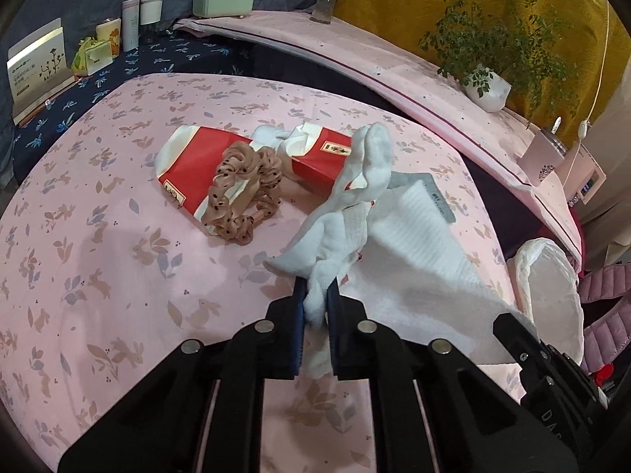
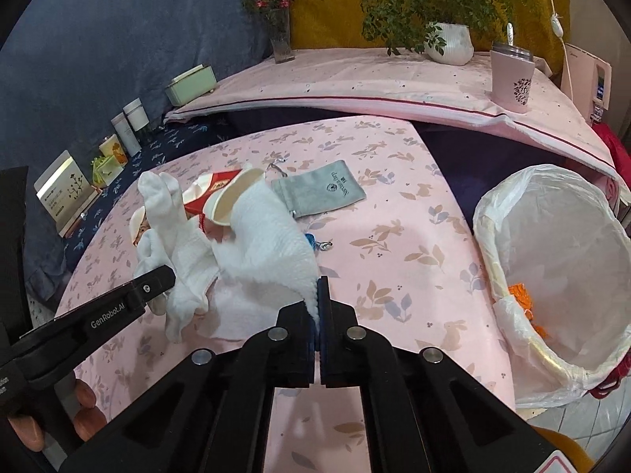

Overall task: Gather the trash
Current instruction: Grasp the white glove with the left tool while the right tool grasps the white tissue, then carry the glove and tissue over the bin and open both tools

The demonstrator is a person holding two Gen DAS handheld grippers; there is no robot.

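Bare pink rabbit-print tablecloth [image 2: 394, 283] lies open up to the white-lined trash bin [image 2: 552, 276]; only a grey drawstring pouch [image 2: 323, 193] and small blue trinket [image 2: 311, 241] sit nearby.

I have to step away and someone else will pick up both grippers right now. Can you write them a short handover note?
Left gripper: shut on a crumpled white tissue, lifted off the table.
Right gripper: shut on the edge of a white paper towel, also raised.
Bin: the trash bin with a white liner stands at the table's right edge; something orange already lies inside.
Left on the pink tablecloth: red and white paper cups, a brown dotted scrunchie, a grey drawstring pouch.
Next: probably carry both held pieces to the bin and release, then fetch the cups.
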